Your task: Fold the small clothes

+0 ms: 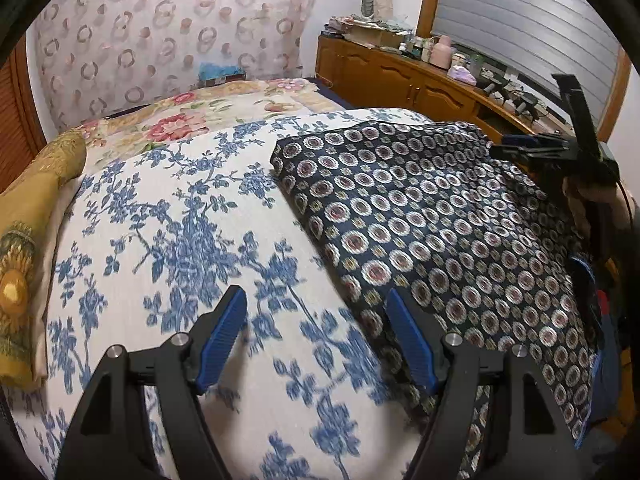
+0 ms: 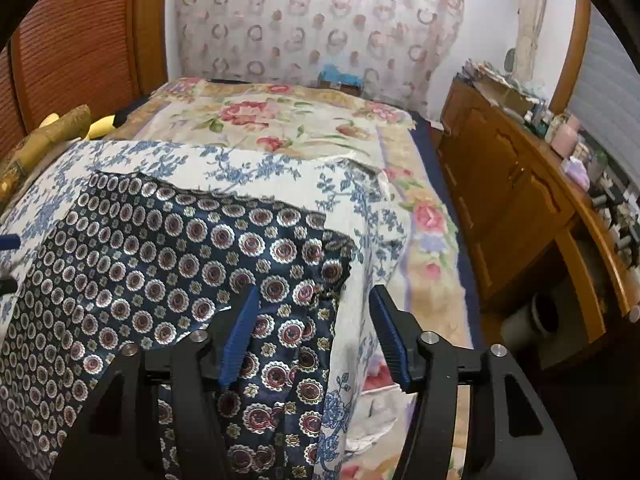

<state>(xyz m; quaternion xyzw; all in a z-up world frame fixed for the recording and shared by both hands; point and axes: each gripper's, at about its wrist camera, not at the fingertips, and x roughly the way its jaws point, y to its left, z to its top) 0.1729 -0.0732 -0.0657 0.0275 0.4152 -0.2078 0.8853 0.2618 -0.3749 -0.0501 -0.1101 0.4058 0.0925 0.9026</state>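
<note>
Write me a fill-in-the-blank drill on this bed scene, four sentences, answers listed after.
1. The dark garment is patterned with small ____.
2. It lies on a white cover printed with ____ flowers.
3. Both the left tool and the right tool have their jaws ____.
4. Beside the bed stands a wooden ____ cluttered on top.

Missing words: circles; blue; open; cabinet

My left wrist view smears the blue-flowered sheet point(image 1: 280, 360) with motion blur, and the dark patterned garment point(image 1: 440, 240) runs off its lower right edge. On the desk point(image 2: 520, 200) I can't identify the small clutter point(image 2: 560, 128).
</note>
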